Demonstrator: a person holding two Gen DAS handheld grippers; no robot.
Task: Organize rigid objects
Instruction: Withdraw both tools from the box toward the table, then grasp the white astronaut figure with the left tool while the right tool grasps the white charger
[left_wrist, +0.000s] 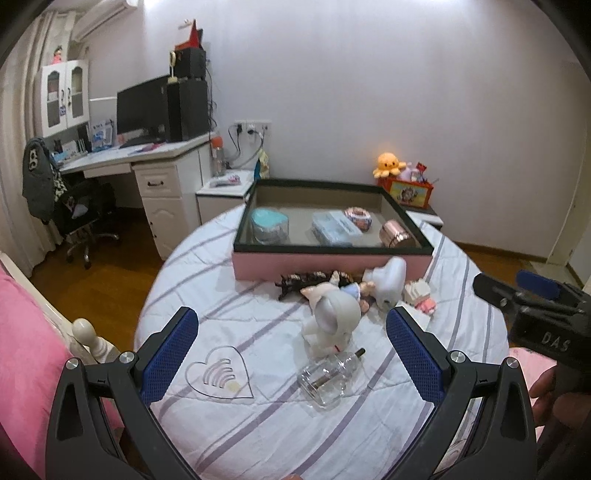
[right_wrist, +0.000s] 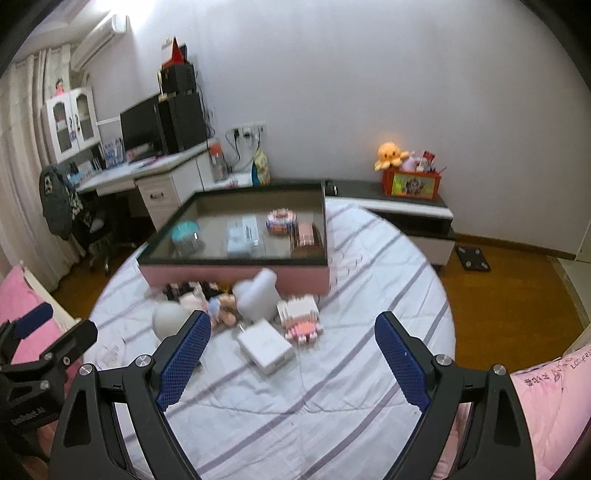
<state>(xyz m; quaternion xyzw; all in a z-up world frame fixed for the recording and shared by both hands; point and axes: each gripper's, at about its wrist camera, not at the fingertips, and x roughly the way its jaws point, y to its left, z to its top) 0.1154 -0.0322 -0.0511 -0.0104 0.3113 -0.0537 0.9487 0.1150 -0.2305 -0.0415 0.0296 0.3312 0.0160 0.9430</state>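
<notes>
A pink open box (left_wrist: 295, 264) (right_wrist: 299, 275) sits at the far side of the round striped table and holds a teal-lidded jar (left_wrist: 269, 225), a clear case (left_wrist: 334, 229), a patterned tin (left_wrist: 357, 218) and a copper cylinder (left_wrist: 397, 234). In front of it lie a white cat figure (left_wrist: 332, 321), a clear glass bottle (left_wrist: 328, 378), a clear heart plaque (left_wrist: 221, 376), a doll (left_wrist: 354, 290), a white heart-shaped thing (right_wrist: 256, 295), a pink block toy (right_wrist: 299, 319) and a white charger (right_wrist: 265, 350). My left gripper (left_wrist: 291, 358) is open above the bottle. My right gripper (right_wrist: 291, 362) is open above the charger.
A white desk (left_wrist: 155, 155) with monitor and office chair (left_wrist: 77, 214) stands at the left. A low cabinet (right_wrist: 406, 214) with an orange toy box (right_wrist: 412, 184) is behind the table. Pink bedding (left_wrist: 26, 354) lies at both sides. The floor is wood.
</notes>
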